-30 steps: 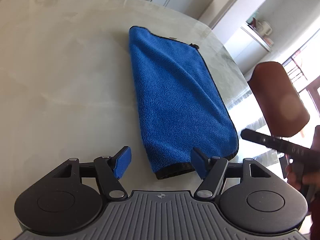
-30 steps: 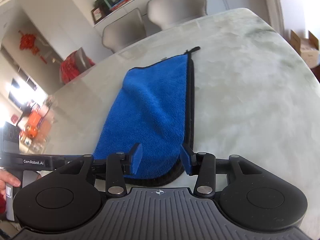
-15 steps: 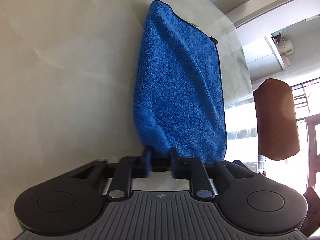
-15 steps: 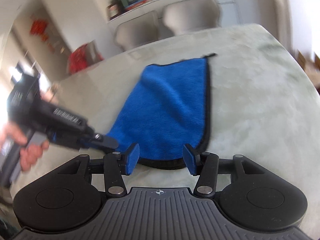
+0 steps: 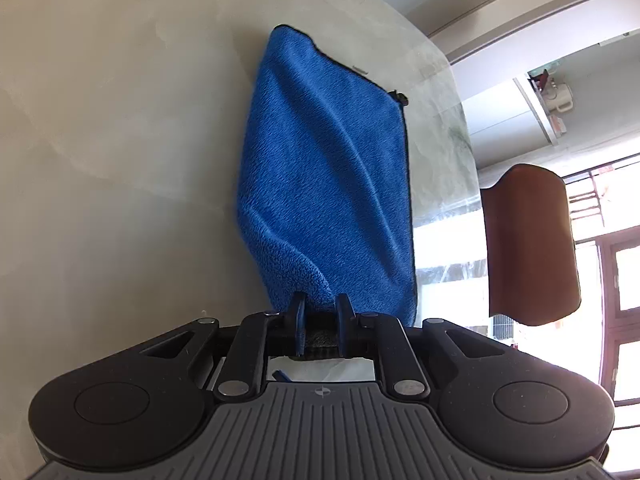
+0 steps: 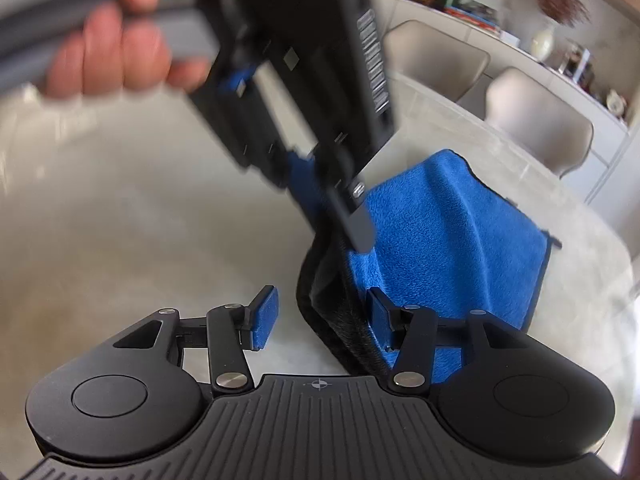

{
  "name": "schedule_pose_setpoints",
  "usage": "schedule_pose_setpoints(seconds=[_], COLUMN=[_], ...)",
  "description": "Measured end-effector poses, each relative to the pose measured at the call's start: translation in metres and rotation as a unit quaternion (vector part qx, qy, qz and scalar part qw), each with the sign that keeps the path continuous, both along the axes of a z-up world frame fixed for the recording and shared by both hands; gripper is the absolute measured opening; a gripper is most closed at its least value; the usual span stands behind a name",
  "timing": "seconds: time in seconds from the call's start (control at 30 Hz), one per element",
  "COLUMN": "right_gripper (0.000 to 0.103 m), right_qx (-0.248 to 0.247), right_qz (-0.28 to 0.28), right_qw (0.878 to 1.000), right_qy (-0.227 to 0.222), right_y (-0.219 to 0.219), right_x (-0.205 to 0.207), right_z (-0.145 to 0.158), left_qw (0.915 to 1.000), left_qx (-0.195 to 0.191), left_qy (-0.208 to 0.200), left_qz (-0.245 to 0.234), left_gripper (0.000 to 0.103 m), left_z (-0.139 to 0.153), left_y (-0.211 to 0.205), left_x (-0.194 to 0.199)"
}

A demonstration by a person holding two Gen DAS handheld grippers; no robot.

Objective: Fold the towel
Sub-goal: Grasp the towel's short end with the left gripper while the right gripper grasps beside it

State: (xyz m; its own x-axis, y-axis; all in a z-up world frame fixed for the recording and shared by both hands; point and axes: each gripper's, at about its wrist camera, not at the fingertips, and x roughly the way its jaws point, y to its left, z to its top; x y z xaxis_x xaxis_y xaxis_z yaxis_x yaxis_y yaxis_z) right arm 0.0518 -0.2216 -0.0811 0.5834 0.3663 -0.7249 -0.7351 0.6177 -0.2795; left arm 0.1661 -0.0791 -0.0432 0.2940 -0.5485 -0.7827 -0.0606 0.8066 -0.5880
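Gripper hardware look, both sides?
Both alike: left gripper and right gripper have black linkage arms with silver pivot pins, blue pads on the fingers, round black side housings and a ribbed grey body with a small crosshair mark. No cables or sleeves visible.

In the right wrist view, the left gripper [image 6: 320, 184] and hand [image 6: 116, 52] block the upper left; bare table [image 6: 120, 232] at centre left is free.
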Motion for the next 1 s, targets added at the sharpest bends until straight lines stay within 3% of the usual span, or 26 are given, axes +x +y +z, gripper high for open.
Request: schedule_pose_setpoints(seconds=[0.1, 0.17, 0.2, 0.23, 0.27, 0.37, 0.43, 0.5, 0.53, 0.63, 0.7, 0.77, 1.0], right_gripper=[0.044, 0.021, 0.013, 0.013, 0.011, 0.01, 0.01, 0.01, 0.01, 0.01, 0.01, 0.01, 0.011], right_qx=[-0.01, -0.001, 0.013, 0.027, 0.041, 0.091, 0.124, 0.157, 0.173, 0.173, 0.166, 0.157, 0.138], right_qz=[-0.004, -0.013, -0.021, -0.029, -0.037, -0.055, -0.068, -0.08, -0.086, -0.075, -0.062, -0.047, -0.008], right_qw=[1.0, 1.0, 1.0, 0.999, 0.998, 0.993, 0.988, 0.982, 0.978, 0.979, 0.981, 0.983, 0.987], right_qy=[-0.004, 0.004, 0.011, 0.018, 0.024, 0.045, 0.059, 0.073, 0.079, 0.078, 0.079, 0.081, 0.087], right_y=[0.002, 0.002, -0.001, -0.004, -0.007, -0.024, -0.036, -0.048, -0.053, -0.059, -0.059, -0.059, -0.052], right_x=[0.007, 0.014, 0.017, 0.02, 0.023, 0.035, 0.043, 0.052, 0.056, 0.064, 0.07, 0.074, 0.069], right_z=[-0.006, -0.009, -0.006, -0.004, -0.001, 0.014, 0.024, 0.033, 0.038, 0.045, 0.046, 0.046, 0.058], left_qw=[1.0, 0.9999, 0.9998, 0.9994, 0.9985, 0.9903, 0.9797, 0.9536, 0.9351, 0.854, 0.8182, 0.7906, 0.7224], left_qx=[-0.003, -0.004, -0.001, 0.005, 0.013, 0.045, 0.069, 0.108, 0.131, 0.219, 0.254, 0.268, 0.278], left_qy=[-0.002, -0.01, -0.018, -0.028, -0.043, -0.108, -0.156, -0.234, -0.273, -0.376, -0.403, -0.425, -0.466], left_qz=[0.0, -0.007, -0.013, -0.021, -0.031, -0.074, -0.106, -0.156, -0.184, -0.286, -0.322, -0.351, -0.428], left_gripper=[0.018, 0.026, 0.039, 0.056, 0.061, 0.062, 0.063, 0.063, 0.063, 0.063, 0.063, 0.063, 0.062], left_z=[0.002, 0.004, 0.006, 0.009, 0.013, 0.027, 0.034, 0.04, 0.042, 0.041, 0.038, 0.034, 0.024], left_y=[0.0, 0.0, 0.0, 0.001, 0.002, 0.012, 0.016, 0.015, 0.012, -0.004, -0.013, -0.023, -0.051], left_x=[0.002, 0.002, 0.002, 0.001, 0.0, -0.01, -0.017, -0.028, -0.033, -0.045, -0.046, -0.044, -0.046])
